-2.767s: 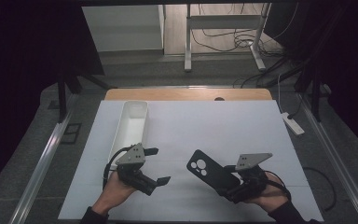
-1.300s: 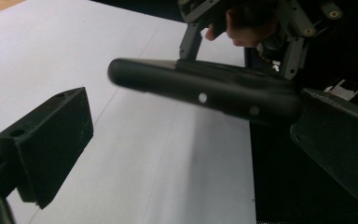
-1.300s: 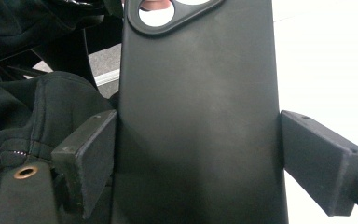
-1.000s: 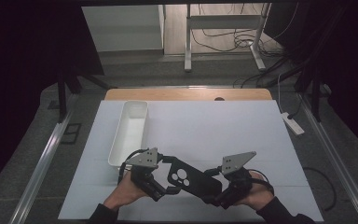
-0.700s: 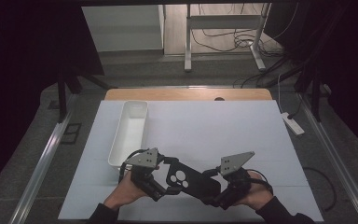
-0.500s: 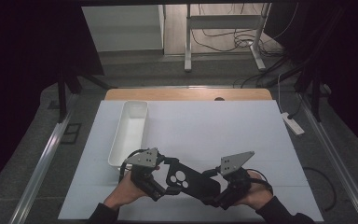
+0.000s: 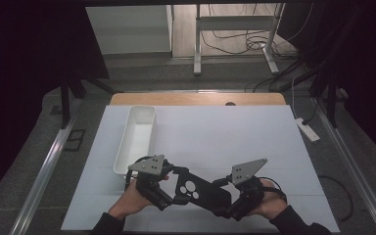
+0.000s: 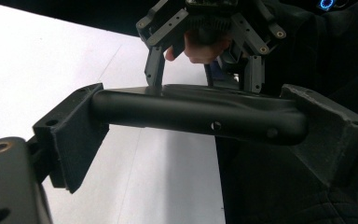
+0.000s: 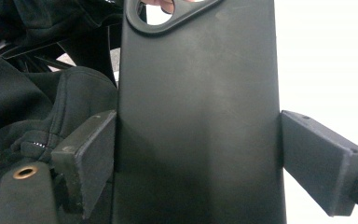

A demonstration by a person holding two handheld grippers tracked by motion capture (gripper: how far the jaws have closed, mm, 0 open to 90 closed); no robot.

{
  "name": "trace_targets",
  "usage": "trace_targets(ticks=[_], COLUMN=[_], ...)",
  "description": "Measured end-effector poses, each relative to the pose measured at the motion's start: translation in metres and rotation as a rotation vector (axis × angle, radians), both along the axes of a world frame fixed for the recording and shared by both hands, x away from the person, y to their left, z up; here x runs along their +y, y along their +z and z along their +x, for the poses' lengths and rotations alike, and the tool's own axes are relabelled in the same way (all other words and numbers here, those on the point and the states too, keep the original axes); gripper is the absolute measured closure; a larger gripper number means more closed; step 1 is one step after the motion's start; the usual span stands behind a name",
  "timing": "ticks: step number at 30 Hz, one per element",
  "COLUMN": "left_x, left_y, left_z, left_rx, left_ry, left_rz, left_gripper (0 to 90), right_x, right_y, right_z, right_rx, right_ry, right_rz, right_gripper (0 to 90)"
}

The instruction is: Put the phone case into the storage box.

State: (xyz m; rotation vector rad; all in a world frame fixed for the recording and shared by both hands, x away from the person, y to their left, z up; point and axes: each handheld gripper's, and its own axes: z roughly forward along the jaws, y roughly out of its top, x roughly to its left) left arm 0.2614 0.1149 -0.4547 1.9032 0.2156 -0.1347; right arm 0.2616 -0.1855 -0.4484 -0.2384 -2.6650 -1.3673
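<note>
A black phone case [image 7: 198,188] with a camera cutout hangs just above the white table sheet [image 7: 225,137], between my two grippers. My left gripper [image 7: 174,186] is on its camera end. In the left gripper view the case [image 8: 196,114] spans the gap and touches both pads [image 8: 70,135]; these jaws have just been closing onto it. My right gripper [image 7: 223,198] is shut on the other end. In the right gripper view both pads [image 9: 91,154] press the long sides of the case [image 9: 200,93]. The right gripper [image 8: 204,79] also appears at the top of the left gripper view.
A long white tray [image 7: 137,142] stands left of centre, just beyond my left hand. A white power strip [image 7: 306,129] lies off the table's right edge. A wooden strip [image 7: 196,99] borders the far edge.
Since the earliest frame my right gripper has brought the case left to my left gripper, whose jaws now sit on its camera end. Over the last second both hands stay put.
</note>
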Motion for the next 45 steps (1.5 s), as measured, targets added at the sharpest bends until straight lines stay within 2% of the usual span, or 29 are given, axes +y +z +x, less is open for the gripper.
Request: trace_targets(ticks=[7, 12, 23, 35, 39, 45], left_x=[0.000, -0.001, 0.000, 0.001, 0.001, 0.002], left_y=[0.001, 0.003, 0.006, 0.010, 0.013, 0.015], left_z=[0.001, 0.001, 0.002, 0.003, 0.004, 0.005], left_rx=[0.016, 0.023, 0.046, 0.046, 0.041, 0.035], left_ry=[0.002, 0.005, 0.021, 0.078, 0.110, 0.147], left_rz=[0.005, 0.017, 0.023, 0.069, 0.097, 0.129], left_gripper=[14.1, 15.5, 16.1, 16.3, 16.3, 16.2], right_x=[0.000, 0.002, 0.003, 0.001, 0.000, -0.001], right_y=[-0.001, -0.002, -0.001, 0.000, -0.001, -0.005], right_z=[-0.001, -0.002, -0.001, 0.003, 0.002, 0.002], right_rx=[-0.027, -0.062, -0.067, -0.094, -0.121, -0.148], right_ry=[-0.011, -0.009, -0.024, -0.114, -0.163, -0.196], right_rz=[-0.009, -0.029, -0.029, -0.024, -0.050, -0.090], right_gripper=[14.4, 14.0, 12.8, 2.5, 0.0, 0.0])
